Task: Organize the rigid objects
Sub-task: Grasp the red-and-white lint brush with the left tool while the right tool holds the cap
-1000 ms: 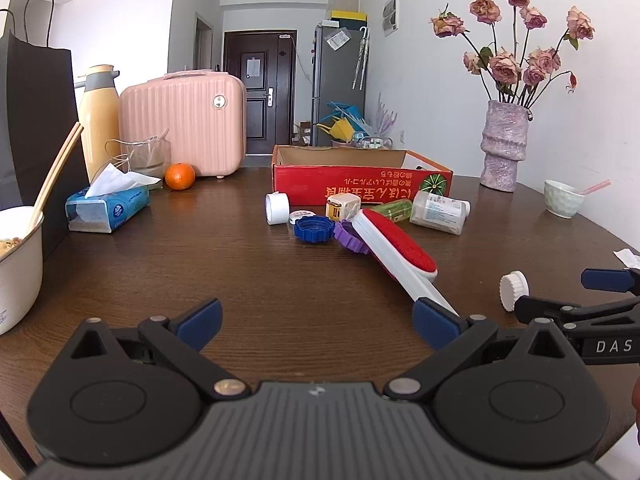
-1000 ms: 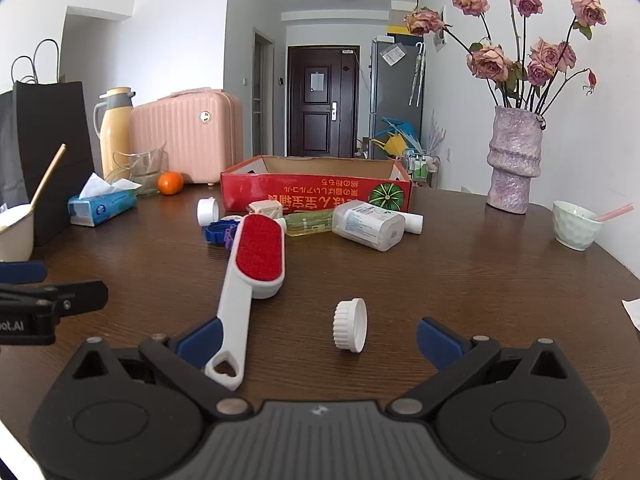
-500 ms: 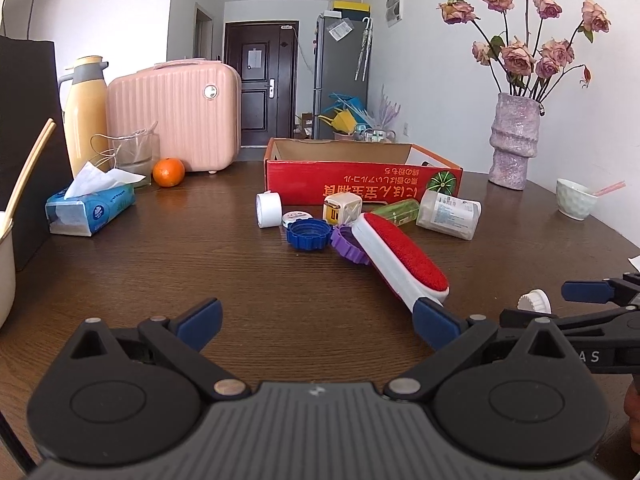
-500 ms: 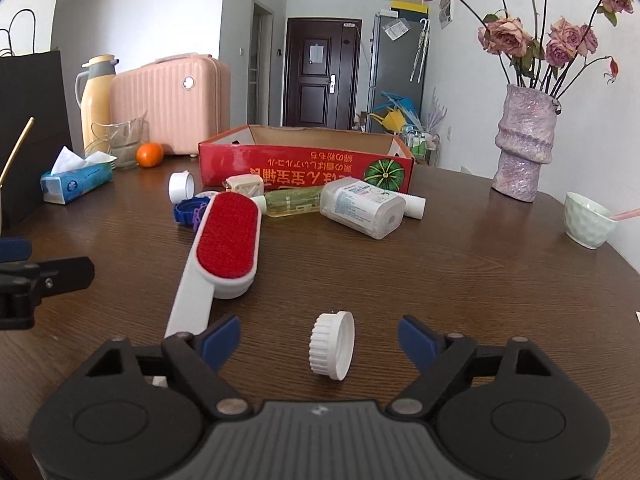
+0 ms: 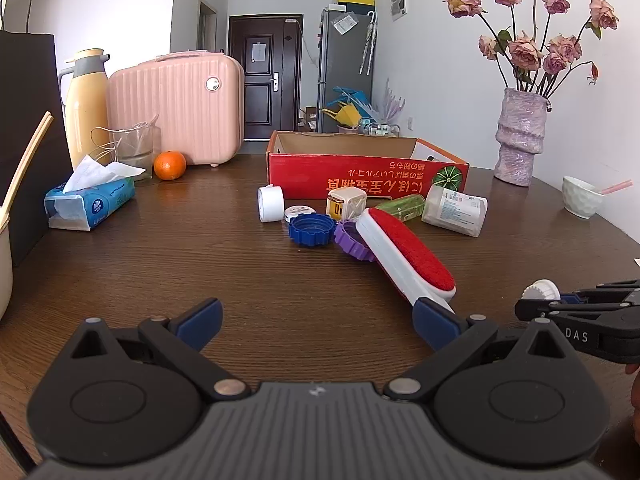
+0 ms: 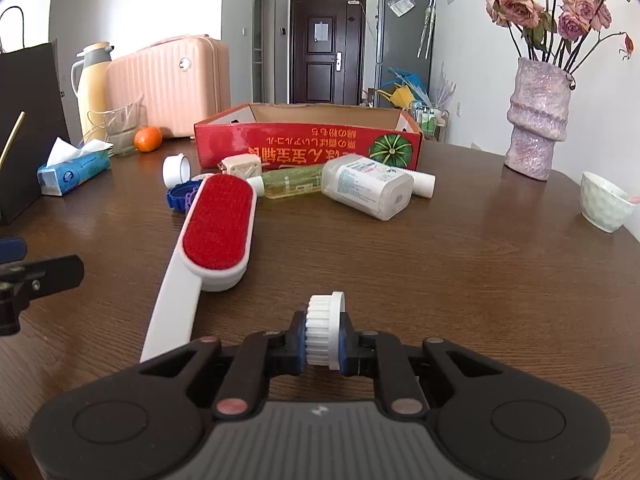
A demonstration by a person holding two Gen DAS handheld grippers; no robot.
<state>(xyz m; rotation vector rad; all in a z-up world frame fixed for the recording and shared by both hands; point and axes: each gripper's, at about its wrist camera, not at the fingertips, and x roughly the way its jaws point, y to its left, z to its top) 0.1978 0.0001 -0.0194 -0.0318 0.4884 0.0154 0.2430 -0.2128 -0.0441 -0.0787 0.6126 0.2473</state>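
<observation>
**White cap pinched in the right claw**

White and ridged, the small cap (image 6: 323, 334) sits on its edge between the blue pads of the right claw (image 6: 322, 346). The pads press on both of its flat sides, so the claw is pinching it. The cap is low over the brown wooden counter (image 6: 460, 272), near its front edge.

Just to the left of the cap lies the lint brush (image 6: 218, 228), with a red fuzzy top and a long white handle. Its handle points toward the left claw (image 5: 316, 316), which is spread wide with nothing between its pads. One blue pad is right at the end of the brush handle.

Farther back is a red cardboard box (image 6: 308, 140), open on top. In front of the box lie a clear bottle (image 6: 366, 186), a green bottle (image 6: 290, 180), a small cube (image 5: 346, 204), a blue lid (image 5: 312, 230), a purple lid (image 5: 352, 240) and a white tape roll (image 5: 271, 204). The brush head touches the purple lid.

A pink vase (image 5: 518, 136) with dry roses stands at the right. An orange (image 5: 170, 165) and a tissue pack (image 5: 90, 202) sit at the left.
</observation>
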